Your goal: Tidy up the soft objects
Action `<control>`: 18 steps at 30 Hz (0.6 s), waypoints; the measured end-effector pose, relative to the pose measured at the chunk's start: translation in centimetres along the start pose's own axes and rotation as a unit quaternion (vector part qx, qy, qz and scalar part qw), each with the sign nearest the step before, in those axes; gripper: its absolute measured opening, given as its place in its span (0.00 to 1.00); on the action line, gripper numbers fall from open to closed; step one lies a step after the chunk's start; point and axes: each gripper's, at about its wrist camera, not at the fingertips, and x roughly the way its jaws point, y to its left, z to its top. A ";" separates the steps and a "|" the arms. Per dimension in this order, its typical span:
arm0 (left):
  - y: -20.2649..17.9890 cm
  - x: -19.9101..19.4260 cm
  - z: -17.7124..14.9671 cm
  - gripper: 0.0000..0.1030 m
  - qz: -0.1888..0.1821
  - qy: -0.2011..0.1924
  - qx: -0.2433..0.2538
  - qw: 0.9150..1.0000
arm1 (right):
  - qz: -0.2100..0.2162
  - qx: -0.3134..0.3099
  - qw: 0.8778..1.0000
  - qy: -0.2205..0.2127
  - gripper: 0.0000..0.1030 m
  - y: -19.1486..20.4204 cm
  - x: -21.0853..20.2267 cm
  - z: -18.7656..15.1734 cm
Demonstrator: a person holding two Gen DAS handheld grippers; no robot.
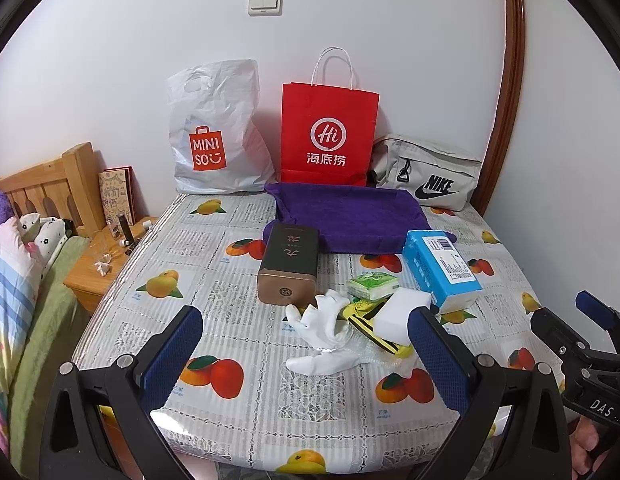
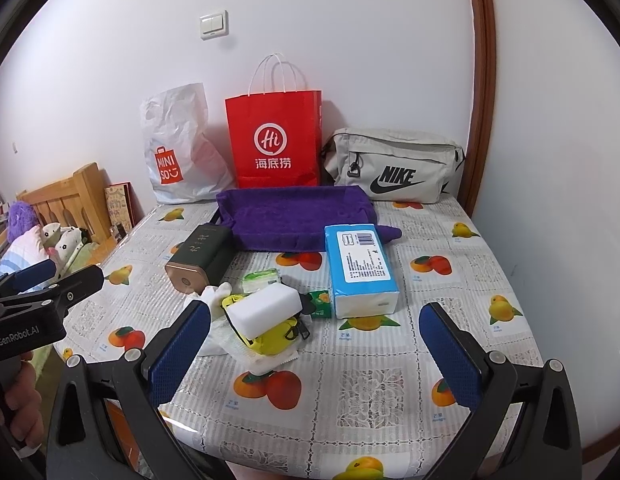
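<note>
Tools (image 1: 304, 354) (image 2: 316, 346) agape above white glove (image 1: 324, 322), sponge (image 2: 264, 306)

You can read "MINISO" on the white plastic bag (image 1: 214, 136) and "Hi 海底捞" on the red paper bag (image 1: 328, 136). "NIKE" marks the grey pouch (image 2: 394, 172). The left gripper (image 2: 26, 304) body reads "GenRobot.AI".

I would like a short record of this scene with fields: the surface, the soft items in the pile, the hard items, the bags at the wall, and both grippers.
surface: table with fruit-print cloth
soft pile: white glove, white sponge block, yellow pouch, green tissue pack
beside pile: blue tissue pack, purple towel
hard item: dark tin
bags: white Miniso bag, red paper bag, grey Nike bag
left gripper: open, empty
right gripper: open, empty
</note>
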 end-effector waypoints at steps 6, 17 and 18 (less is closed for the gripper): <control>0.0 0.0 0.0 1.00 0.000 0.000 0.001 1.000 | 0.000 -0.001 1.000 -0.002 1.00 0.1 -0.1 -0.1; 0.0 0.0 0.0 1.00 0.000 0.000 0.001 1.000 | 0.000 0.000 1.000 -0.003 1.00 0.2 -0.2 0.0; 0.1 0.0 0.0 1.00 0.000 0.000 0.001 1.000 | 0.000 0.000 1.000 -0.003 1.00 0.2 -0.2 0.0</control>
